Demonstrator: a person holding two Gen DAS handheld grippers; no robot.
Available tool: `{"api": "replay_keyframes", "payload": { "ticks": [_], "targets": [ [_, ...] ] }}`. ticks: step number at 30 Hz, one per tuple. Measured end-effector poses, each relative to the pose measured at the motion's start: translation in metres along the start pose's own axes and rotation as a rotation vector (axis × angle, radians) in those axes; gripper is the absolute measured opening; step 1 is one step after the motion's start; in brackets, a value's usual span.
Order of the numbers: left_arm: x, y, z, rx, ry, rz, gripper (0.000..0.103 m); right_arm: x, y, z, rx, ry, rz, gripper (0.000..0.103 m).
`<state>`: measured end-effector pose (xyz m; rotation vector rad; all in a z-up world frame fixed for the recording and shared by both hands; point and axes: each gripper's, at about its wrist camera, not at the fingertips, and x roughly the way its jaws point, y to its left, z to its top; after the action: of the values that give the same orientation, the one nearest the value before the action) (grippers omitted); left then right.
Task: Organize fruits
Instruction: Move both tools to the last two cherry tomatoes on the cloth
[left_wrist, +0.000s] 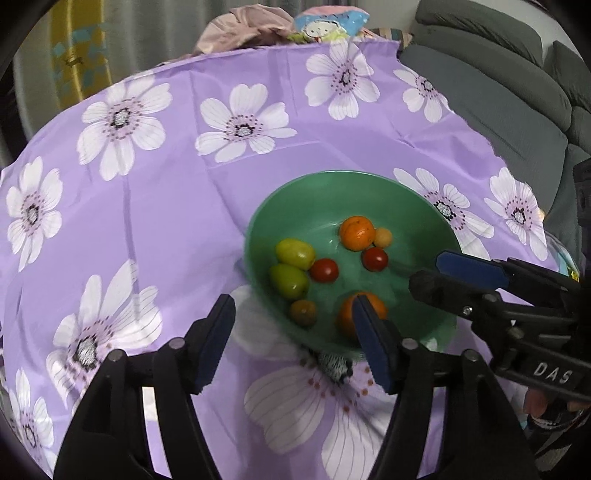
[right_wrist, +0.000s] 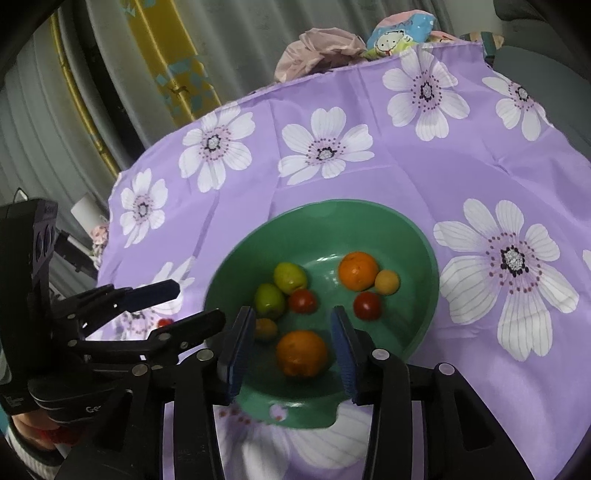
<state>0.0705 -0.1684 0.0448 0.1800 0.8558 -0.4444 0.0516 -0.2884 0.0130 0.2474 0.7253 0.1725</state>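
Note:
A green bowl (left_wrist: 332, 192) (right_wrist: 406, 243) stands on the purple flowered cloth and holds several fruits: two oranges (left_wrist: 355, 233) (right_wrist: 358, 270), two green fruits (left_wrist: 294, 253) (right_wrist: 290, 277), two red tomatoes (left_wrist: 324, 270) (right_wrist: 302, 301), a small yellow fruit (left_wrist: 383, 237) (right_wrist: 386, 281) and a small brownish one (left_wrist: 303, 312) (right_wrist: 266, 328). My left gripper (left_wrist: 291, 332) is open and empty over the bowl's near left rim. My right gripper (right_wrist: 291, 332) is open, its jaws either side of the nearer orange (right_wrist: 302, 352) and above it. It also shows in the left wrist view (left_wrist: 430, 269). A small red fruit (right_wrist: 164, 322) lies on the cloth left of the bowl.
The cloth-covered table (left_wrist: 166, 206) drops off at its far and left edges. Bundled cloth and a cartoon-print bag (left_wrist: 325, 22) lie past the far edge. A grey sofa (left_wrist: 498, 92) stands at the right. A yellow board (right_wrist: 173, 55) leans at the back left.

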Motion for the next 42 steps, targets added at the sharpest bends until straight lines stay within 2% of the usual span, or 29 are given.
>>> {"api": "replay_keyframes", "payload": {
  "ticks": [2, 6, 10, 15, 24, 32, 37, 42],
  "targets": [
    [-0.007, 0.003, -0.005, -0.009, -0.002, 0.002, 0.067, -0.003, 0.004, -0.003, 0.005, 0.000, 0.020, 0.052],
    [-0.021, 0.010, -0.019, -0.031, -0.006, 0.009, 0.068, -0.009, 0.012, -0.008, -0.002, 0.003, 0.034, 0.053],
    [-0.028, 0.023, -0.051, -0.069, 0.030, 0.001, 0.068, -0.013, 0.023, -0.018, -0.013, 0.024, 0.079, 0.054],
    [-0.044, 0.053, -0.096, -0.123, 0.080, 0.020, 0.068, -0.007, 0.047, -0.038, -0.103, 0.093, 0.113, 0.054],
    [-0.062, 0.107, -0.157, -0.287, 0.154, 0.106, 0.068, 0.025, 0.080, -0.068, -0.156, 0.230, 0.153, 0.054],
    [-0.065, 0.122, -0.175, -0.355, 0.140, 0.075, 0.068, 0.042, 0.114, -0.082, -0.236, 0.300, 0.152, 0.054],
    [-0.063, 0.128, -0.180, -0.367, 0.136, 0.042, 0.068, 0.050, 0.121, -0.086, -0.254, 0.329, 0.132, 0.054],
    [-0.066, 0.132, -0.182, -0.373, 0.099, -0.003, 0.068, 0.060, 0.127, -0.088, -0.256, 0.352, 0.112, 0.054]
  ]
}}
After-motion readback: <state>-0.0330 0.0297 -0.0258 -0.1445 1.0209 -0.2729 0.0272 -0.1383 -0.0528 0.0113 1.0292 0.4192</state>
